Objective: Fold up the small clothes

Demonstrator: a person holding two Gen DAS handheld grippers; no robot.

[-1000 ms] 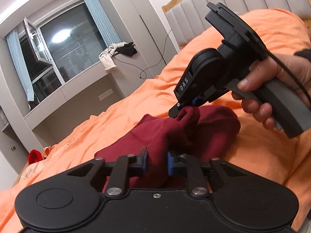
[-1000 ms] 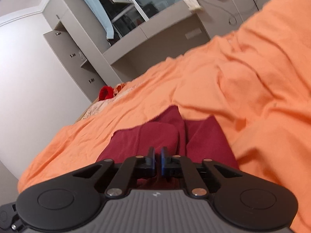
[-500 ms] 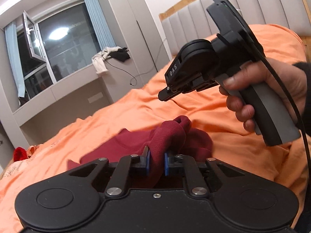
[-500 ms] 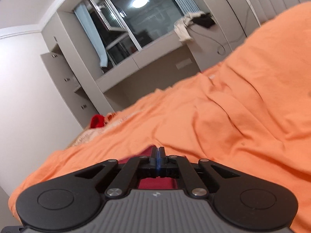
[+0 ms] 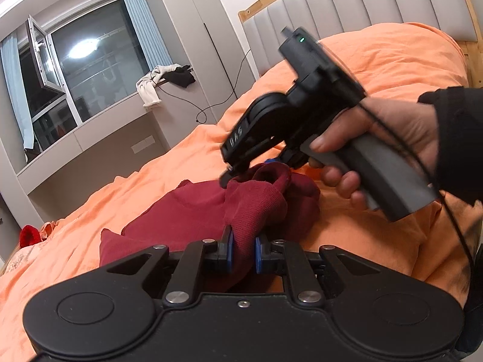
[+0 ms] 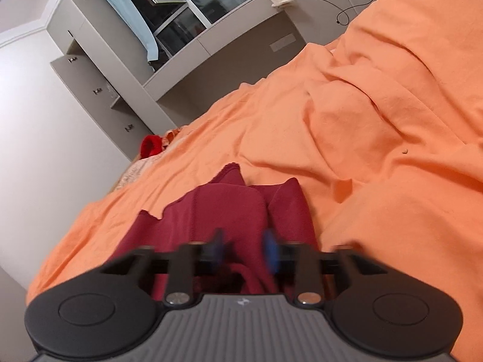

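Fabric first, from your left wrist camera: the dark red garment (image 5: 211, 211) lies on the orange bedsheet (image 5: 392, 66), spread flat toward the left and bunched into a raised hump on the right. Your left gripper (image 5: 241, 252) has its blue pads (image 5: 228, 250) pressed in on a pulled-up fold of that garment, so the cloth fills the narrow gap between them. Beyond it, your right hand (image 5: 386, 138) holds the right gripper (image 5: 241, 170) by its grey handle, tilted down so its tip meets the top of the hump; it is blurred, and from this side you cannot tell how far its fingers are parted. Far left, a window (image 5: 84, 69) with blue curtains sits above a grey ledge, where white and black clothes (image 5: 163, 81) hang over the edge with a black cable trailing down. A padded grey headboard (image 5: 347, 9) stands at the far right.

From your right wrist camera, the right gripper (image 6: 244, 250) is parted wide, its blue pads (image 6: 270, 249) smeared by blur, with the dark red garment (image 6: 229, 211) lying under and between them but not pinched. The garment sits near the camera on the orange bedsheet (image 6: 362, 105), which is rumpled into ridges to the right. Far left, a small bright red item (image 6: 151, 144) rests at the bed's edge beside a grey cabinet (image 6: 90, 81).
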